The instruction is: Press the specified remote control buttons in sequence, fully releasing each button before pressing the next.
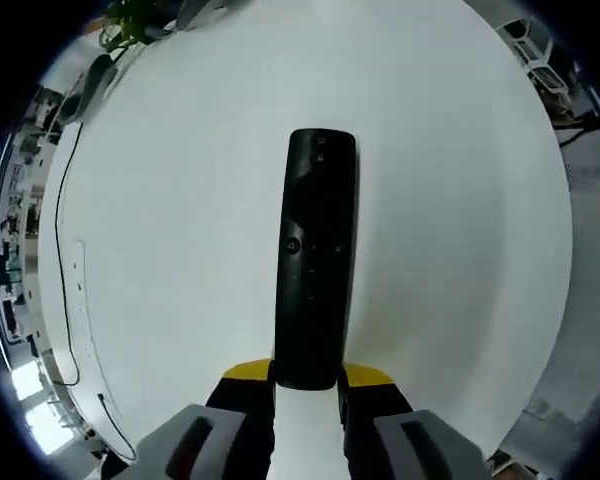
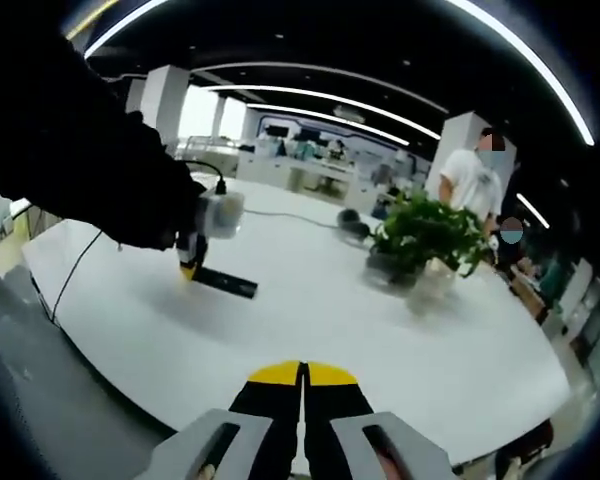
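A long black remote control [image 1: 316, 260] points away from me over the white table [image 1: 180, 180] in the left gripper view, its near end clamped between the yellow-tipped jaws of my left gripper [image 1: 307, 380]. In the right gripper view the same remote [image 2: 225, 284] hangs just above the table, held at its left end by the left gripper [image 2: 192, 262] in a dark-sleeved hand [image 2: 100, 170]. My right gripper [image 2: 302, 372] is at the bottom of its own view, jaws closed together with nothing between them, well short of the remote.
A potted green plant [image 2: 420, 240] stands on the table's far right side. A black cable [image 1: 62, 260] runs along the table's left edge. A person in a white shirt [image 2: 472, 175] stands behind the table. The table [image 2: 380, 340] is bare ahead of my right gripper.
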